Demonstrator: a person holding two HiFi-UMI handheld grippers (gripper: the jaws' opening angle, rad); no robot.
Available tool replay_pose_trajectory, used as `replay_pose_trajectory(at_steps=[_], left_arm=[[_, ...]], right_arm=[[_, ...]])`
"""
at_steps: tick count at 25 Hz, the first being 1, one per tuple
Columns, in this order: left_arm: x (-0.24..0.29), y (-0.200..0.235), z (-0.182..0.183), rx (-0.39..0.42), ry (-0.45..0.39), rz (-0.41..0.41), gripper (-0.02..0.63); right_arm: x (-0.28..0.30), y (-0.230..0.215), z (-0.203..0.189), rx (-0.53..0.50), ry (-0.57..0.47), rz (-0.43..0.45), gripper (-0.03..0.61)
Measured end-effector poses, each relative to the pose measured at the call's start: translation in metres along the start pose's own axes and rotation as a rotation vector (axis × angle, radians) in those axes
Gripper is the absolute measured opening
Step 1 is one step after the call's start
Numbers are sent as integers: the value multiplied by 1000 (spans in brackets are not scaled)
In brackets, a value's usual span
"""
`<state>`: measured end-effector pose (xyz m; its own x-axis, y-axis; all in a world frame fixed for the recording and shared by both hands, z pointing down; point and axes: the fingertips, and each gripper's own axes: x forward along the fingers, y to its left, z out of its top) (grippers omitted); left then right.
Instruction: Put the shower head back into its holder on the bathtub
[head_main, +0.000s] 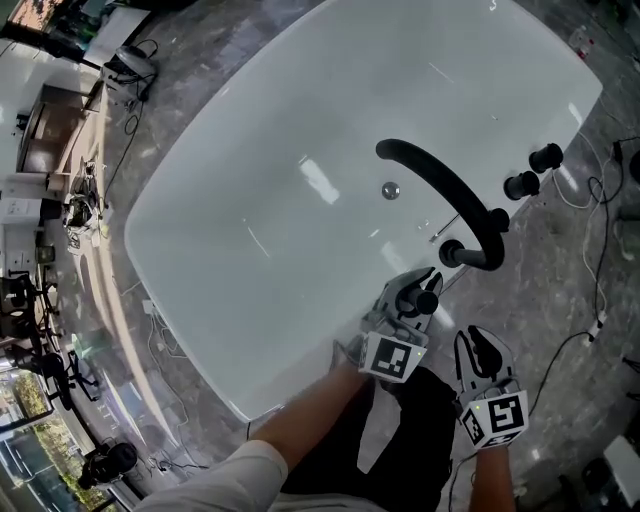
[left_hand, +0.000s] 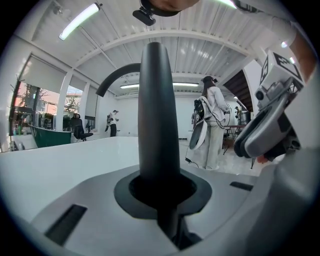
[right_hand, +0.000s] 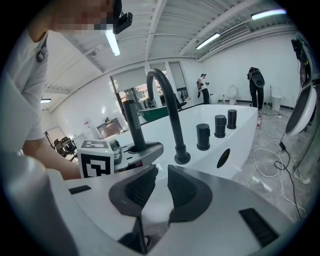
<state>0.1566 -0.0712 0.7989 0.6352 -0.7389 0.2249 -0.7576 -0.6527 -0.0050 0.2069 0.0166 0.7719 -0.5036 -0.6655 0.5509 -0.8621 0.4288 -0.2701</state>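
Note:
The shower head (left_hand: 159, 115) is a slim black rod standing upright between the jaws of my left gripper (left_hand: 160, 192), which is shut on it. From above, the left gripper (head_main: 418, 292) holds the black shower head (head_main: 429, 299) over the white bathtub's rim (head_main: 330, 330), just in front of the arched black faucet (head_main: 450, 190). My right gripper (head_main: 478, 345) hangs to the right of it, outside the tub. Its jaws (right_hand: 159, 187) stand slightly apart with nothing between them. The right gripper view shows the shower head (right_hand: 132, 125) beside the faucet (right_hand: 170, 115). I cannot make out the holder.
Black knobs (right_hand: 202, 136) stand in a row on the tub's ledge beyond the faucet. A dark oval opening (right_hand: 223, 157) shows in the tub's outer wall. Cables (head_main: 600, 260) lie on the marble floor to the right. People stand in the background (left_hand: 212, 125).

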Motion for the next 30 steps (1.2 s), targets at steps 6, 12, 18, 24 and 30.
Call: replay_pose_trajectory(at_steps=[6, 12, 18, 24, 30], left_arm=[[-1, 2, -8, -19, 13, 2, 40], [1, -1, -26, -39, 130, -27, 40], [1, -3, -34, -51, 214, -51, 134], [-17, -9, -20, -60, 229, -75, 195], [-56, -10, -5, -70, 294, -96, 204]], right_arm=[[1, 9, 3, -1, -4, 18, 83], [-9, 25, 21, 6, -21, 34, 83], [-21, 33, 37, 3, -19, 32, 83], [-33, 42, 43, 28, -10, 29, 83], [-47, 49, 57, 95, -22, 10, 83]])
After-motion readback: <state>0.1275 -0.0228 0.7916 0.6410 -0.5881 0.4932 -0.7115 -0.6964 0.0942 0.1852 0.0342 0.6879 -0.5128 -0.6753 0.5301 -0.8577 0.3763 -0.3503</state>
